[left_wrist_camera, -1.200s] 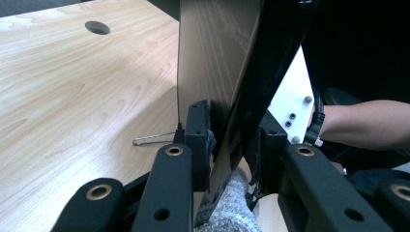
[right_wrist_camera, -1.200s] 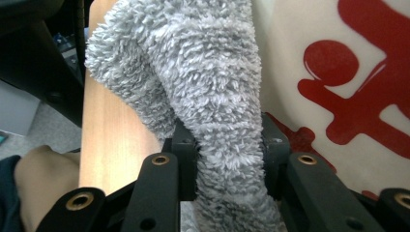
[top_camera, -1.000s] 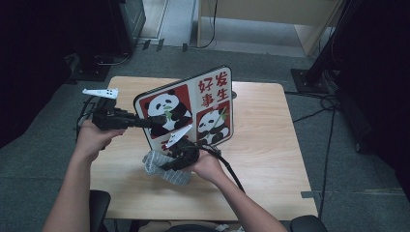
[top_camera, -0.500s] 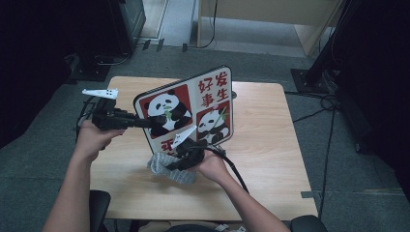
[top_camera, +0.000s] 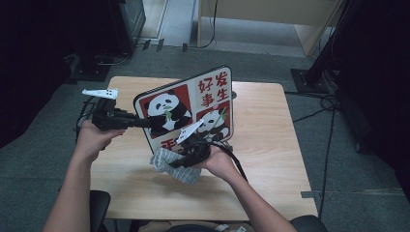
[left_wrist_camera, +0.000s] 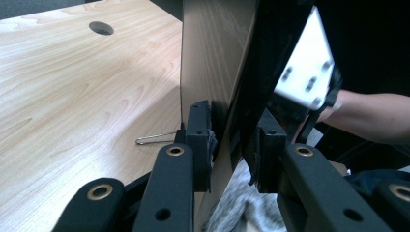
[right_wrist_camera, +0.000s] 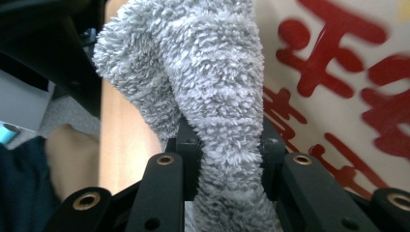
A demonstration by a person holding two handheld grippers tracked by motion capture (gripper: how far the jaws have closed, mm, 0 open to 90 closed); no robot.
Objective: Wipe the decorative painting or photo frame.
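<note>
A board (top_camera: pixel 193 106) printed with pandas and red characters stands tilted on its lower edge above the wooden table (top_camera: pixel 270 145). My left gripper (top_camera: pixel 147 123) is shut on the board's left edge; in the left gripper view its pads (left_wrist_camera: pixel 200 125) press both faces of the board (left_wrist_camera: pixel 217 63). My right gripper (top_camera: pixel 186 157) is shut on a fluffy grey cloth (top_camera: pixel 174 166) low in front of the board. In the right gripper view the cloth (right_wrist_camera: pixel 212 72) bulges up between the jaws of the right gripper (right_wrist_camera: pixel 227 145), against the red print of the board (right_wrist_camera: pixel 338 72).
A round cable hole (left_wrist_camera: pixel 101 28) is cut into the far part of the tabletop. A thin bent wire (left_wrist_camera: pixel 154 139) lies on the wood behind the board. Dark furniture and cables surround the table on the grey floor.
My right hand has moved the cloth a little to the right and upward along the board's lower part. The left gripper and the board have stayed put.
</note>
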